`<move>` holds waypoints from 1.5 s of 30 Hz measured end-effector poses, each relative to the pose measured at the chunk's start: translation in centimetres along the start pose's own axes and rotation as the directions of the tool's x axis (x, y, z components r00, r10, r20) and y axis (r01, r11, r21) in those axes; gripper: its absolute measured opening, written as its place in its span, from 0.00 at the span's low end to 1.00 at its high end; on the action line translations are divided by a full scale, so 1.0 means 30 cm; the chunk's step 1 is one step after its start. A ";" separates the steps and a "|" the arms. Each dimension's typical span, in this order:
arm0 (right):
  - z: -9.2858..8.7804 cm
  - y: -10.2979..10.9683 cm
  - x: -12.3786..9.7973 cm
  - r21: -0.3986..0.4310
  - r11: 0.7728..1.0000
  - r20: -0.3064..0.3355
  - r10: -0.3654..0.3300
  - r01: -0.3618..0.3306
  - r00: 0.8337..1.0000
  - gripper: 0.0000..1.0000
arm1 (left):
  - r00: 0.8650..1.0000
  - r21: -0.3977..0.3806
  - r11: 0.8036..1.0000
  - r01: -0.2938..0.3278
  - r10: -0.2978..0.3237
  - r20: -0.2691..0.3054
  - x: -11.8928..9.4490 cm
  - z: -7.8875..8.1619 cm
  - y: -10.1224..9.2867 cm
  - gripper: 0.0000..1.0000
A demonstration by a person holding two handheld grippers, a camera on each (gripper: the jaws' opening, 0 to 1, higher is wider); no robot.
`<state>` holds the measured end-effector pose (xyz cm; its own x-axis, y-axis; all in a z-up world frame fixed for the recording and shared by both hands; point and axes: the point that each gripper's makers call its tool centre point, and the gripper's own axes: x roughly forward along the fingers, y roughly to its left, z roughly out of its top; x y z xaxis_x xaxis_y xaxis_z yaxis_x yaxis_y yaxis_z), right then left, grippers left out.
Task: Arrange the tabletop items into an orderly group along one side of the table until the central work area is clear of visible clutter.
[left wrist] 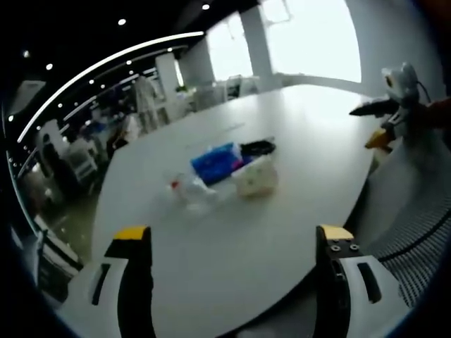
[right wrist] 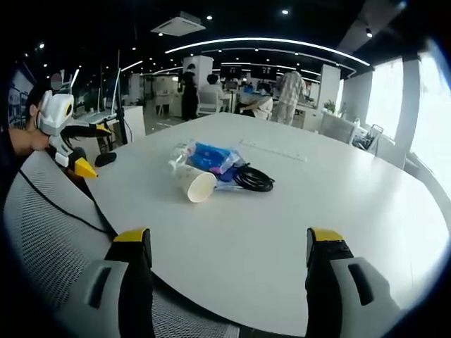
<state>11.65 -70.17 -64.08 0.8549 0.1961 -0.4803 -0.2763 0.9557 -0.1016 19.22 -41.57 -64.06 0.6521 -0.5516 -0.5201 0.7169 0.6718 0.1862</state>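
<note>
Left gripper view: your left gripper (left wrist: 236,243) is spread wide, nothing between the jaws, hovering over the near part of the table (left wrist: 296,127). The clutter sits mid-table, well ahead of the jaws: a blue pack (left wrist: 215,162), a paper cup (left wrist: 255,177) on its side touching it, a clear bottle (left wrist: 189,190) with a red cap just beside, a black cable (left wrist: 257,147) behind. Bare white top all around the pile. The table edge curves down the right side, with a mesh chair (left wrist: 416,225) back against it. Your right gripper (left wrist: 384,120) comes in at far right, past that edge; too small to read its jaws here.

Right gripper view: your right gripper (right wrist: 229,243) is also wide and empty, at the near edge. Same pile mid-table: cup (right wrist: 194,184) mouth toward you, blue pack (right wrist: 211,156) behind it, cable (right wrist: 252,179) coiled to its right, bottle (right wrist: 180,153) at the left. Wide open top to the right. This view adds the mesh chair (right wrist: 49,225) at lower left, the left gripper (right wrist: 77,151) beyond it, and people (right wrist: 285,95) standing past the far edge.
</note>
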 end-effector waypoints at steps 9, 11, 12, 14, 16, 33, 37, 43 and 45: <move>-0.005 0.005 0.001 0.002 1.000 -0.009 0.006 -0.006 1.000 0.91 | 1.000 0.000 1.000 0.020 -0.020 0.005 -0.002 0.005 -0.009 0.94; -0.008 0.007 0.002 -0.003 1.000 -0.013 0.006 -0.006 1.000 0.91 | 1.000 0.007 1.000 0.030 -0.030 -0.002 0.000 0.001 -0.012 0.93; -0.008 0.006 0.002 -0.005 1.000 -0.013 0.006 -0.006 1.000 0.91 | 0.999 0.009 0.999 0.034 -0.034 -0.003 0.000 0.001 -0.013 0.93; -0.010 0.006 0.002 -0.002 1.000 -0.017 0.006 -0.006 1.000 0.92 | 0.999 0.019 0.999 0.044 -0.044 -0.011 0.003 -0.001 -0.014 0.93; -0.011 0.005 0.003 -0.005 1.000 -0.017 0.005 -0.005 1.000 0.92 | 0.998 0.036 0.998 0.053 -0.053 -0.017 0.008 0.001 -0.010 0.93; -0.014 -0.003 0.002 0.011 1.000 -0.020 0.004 -0.003 1.000 0.91 | 0.995 0.236 0.968 0.086 -0.072 -0.069 0.089 0.063 0.118 0.92; -0.014 -0.005 0.001 0.009 1.000 -0.019 0.003 -0.003 1.000 0.91 | 0.995 0.260 0.962 0.084 -0.066 -0.078 0.105 0.068 0.153 0.91; -0.015 -0.006 -0.002 0.009 1.000 -0.020 0.000 0.000 1.000 0.91 | 0.995 0.269 0.960 0.079 -0.059 -0.081 0.128 0.084 0.199 0.91; -0.015 -0.005 -0.001 0.007 1.000 -0.019 0.002 -0.002 1.000 0.91 | 0.994 0.283 0.955 0.086 -0.064 -0.086 0.138 0.088 0.207 0.91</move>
<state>11.46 -70.42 -64.44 0.8457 0.1934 -0.4974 -0.2746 0.9569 -0.0948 27.02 -41.00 -62.87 0.5815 -0.5486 -0.6007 0.8104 0.4550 0.3690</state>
